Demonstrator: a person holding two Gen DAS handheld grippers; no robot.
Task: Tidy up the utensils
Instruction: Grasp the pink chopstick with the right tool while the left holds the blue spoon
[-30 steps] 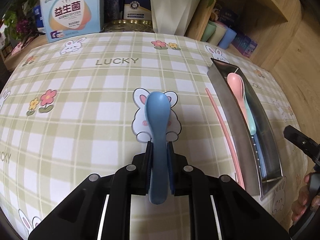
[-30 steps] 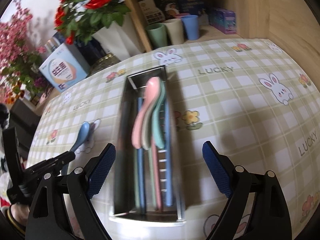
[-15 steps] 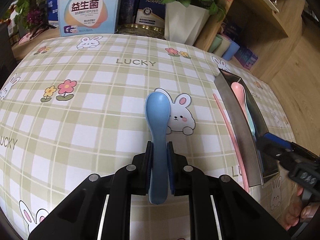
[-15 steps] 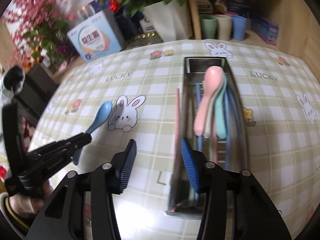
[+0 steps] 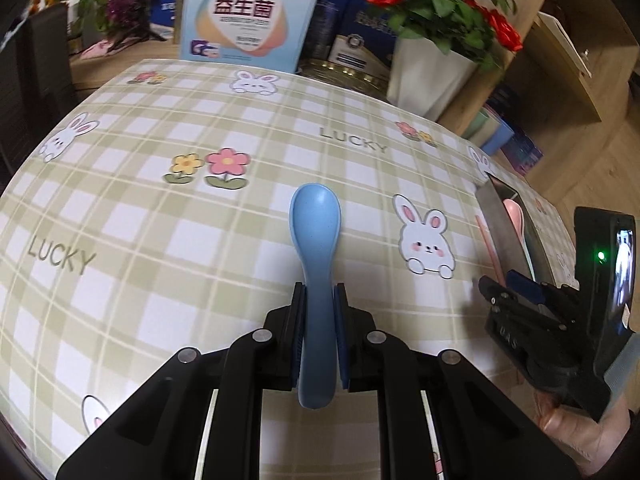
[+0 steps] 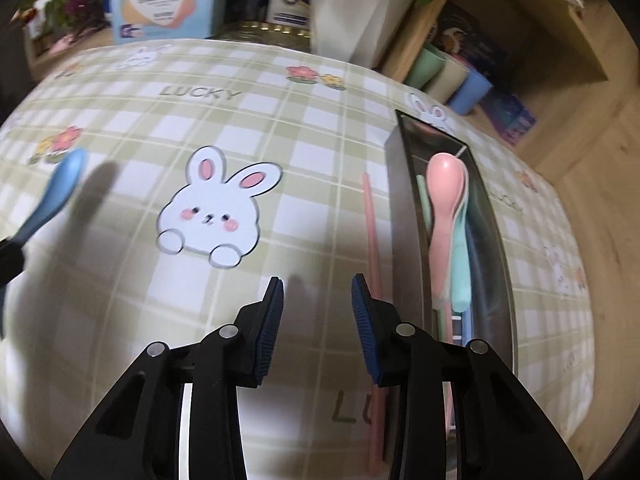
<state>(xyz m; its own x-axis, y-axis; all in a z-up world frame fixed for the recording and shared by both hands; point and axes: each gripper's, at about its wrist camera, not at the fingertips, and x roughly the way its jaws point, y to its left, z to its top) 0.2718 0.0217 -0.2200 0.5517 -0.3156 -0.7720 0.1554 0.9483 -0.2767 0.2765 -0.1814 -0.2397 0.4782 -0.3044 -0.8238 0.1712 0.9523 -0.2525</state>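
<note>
My left gripper (image 5: pixel 319 292) is shut on the handle of a blue spoon (image 5: pixel 316 232), held above the checked tablecloth. The spoon also shows at the left edge of the right wrist view (image 6: pixel 56 192). My right gripper (image 6: pixel 318 284) is open and empty, low over the cloth, just left of a pink chopstick (image 6: pixel 370 236) that lies beside the metal tray (image 6: pixel 404 216). In the tray lie a pink spoon (image 6: pixel 442 188), a green spoon and other utensils. The right gripper (image 5: pixel 520 292) shows at the right of the left wrist view, near the tray (image 5: pixel 498 216).
At the table's far edge stand a light blue box (image 5: pixel 246 16), a white flower pot (image 5: pixel 424 76) with red roses and a gold-rimmed tin (image 6: pixel 264 34). Several cups (image 6: pixel 452 76) sit on a wooden shelf to the right.
My right gripper has moved left and down toward the pink chopstick and narrowed its jaws. My left gripper has carried the blue spoon left, away from the tray.
</note>
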